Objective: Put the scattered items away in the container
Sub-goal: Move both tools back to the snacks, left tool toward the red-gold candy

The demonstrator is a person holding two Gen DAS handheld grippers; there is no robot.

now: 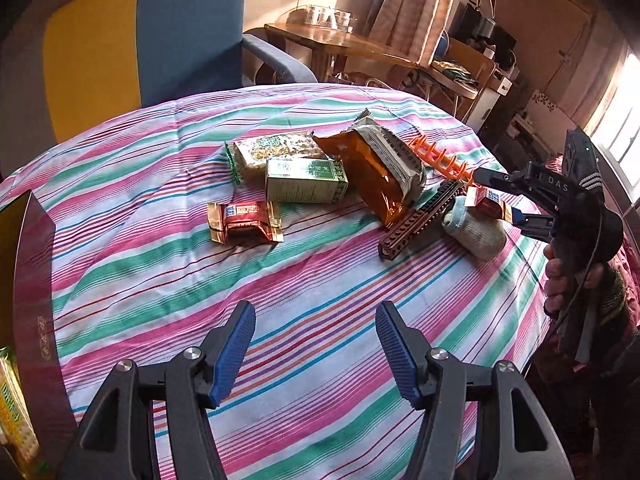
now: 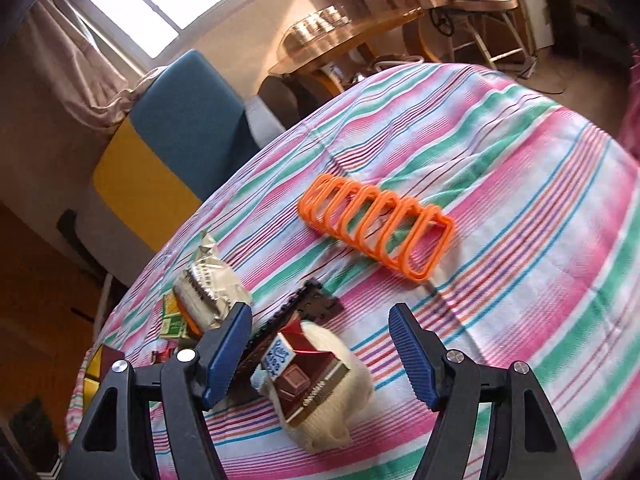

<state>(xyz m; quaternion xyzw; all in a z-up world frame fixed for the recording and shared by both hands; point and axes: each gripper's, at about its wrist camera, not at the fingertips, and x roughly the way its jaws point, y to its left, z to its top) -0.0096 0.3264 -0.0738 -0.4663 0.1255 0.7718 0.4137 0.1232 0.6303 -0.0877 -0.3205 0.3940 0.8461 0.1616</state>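
Scattered items lie on the striped tablecloth [image 1: 320, 288]: a red-gold snack packet [image 1: 245, 222], a green box [image 1: 306, 181], a green cracker pack [image 1: 276, 151], an orange-and-grey bag [image 1: 380, 170], a brown brick strip [image 1: 420, 220], an orange rack [image 2: 378, 226], a cream sock [image 2: 336, 396] with a chocolate packet [image 2: 304, 376] on it. My left gripper [image 1: 316, 354] is open and empty above bare cloth. My right gripper [image 2: 320, 354] is open, just above the chocolate packet and sock; it also shows in the left wrist view [image 1: 496, 196].
A dark box [image 1: 36, 300] with a cracker pack [image 1: 18, 412] inside stands at the table's left edge. A blue and yellow chair [image 1: 160, 36] stands behind the table. A wooden side table [image 1: 344, 40] and furniture lie beyond.
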